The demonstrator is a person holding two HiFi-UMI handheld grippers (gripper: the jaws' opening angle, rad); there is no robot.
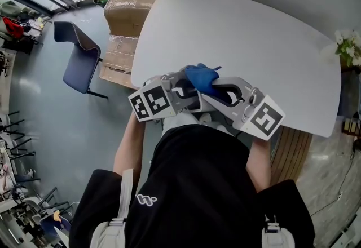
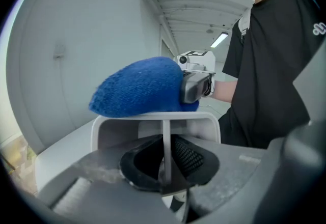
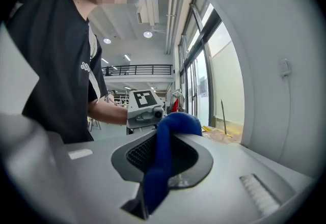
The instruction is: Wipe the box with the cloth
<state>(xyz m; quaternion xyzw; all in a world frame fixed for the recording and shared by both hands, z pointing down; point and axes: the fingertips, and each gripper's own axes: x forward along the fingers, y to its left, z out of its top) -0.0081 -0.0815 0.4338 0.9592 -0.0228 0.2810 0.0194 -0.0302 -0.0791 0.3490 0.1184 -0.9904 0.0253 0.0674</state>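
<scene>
The left gripper (image 2: 164, 167) is closed on a thin white wall of the box (image 2: 153, 125), which is held up at the near edge of the white table (image 1: 237, 32), close to the person's body. The blue cloth (image 2: 137, 93) is laid over the box's top rim and is clamped between the jaws of the right gripper (image 3: 155, 167) (a fold hangs down between them). Cartons (image 1: 132, 4) and a blue chair (image 1: 79, 61) are seen on the floor at the far left.

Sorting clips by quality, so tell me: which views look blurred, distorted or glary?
Head view: evenly lit, curved at the edges. Left gripper view: fisheye, dark corners, blue knitted cloth slightly soft. Right gripper view: fisheye, bright windows behind.
</scene>
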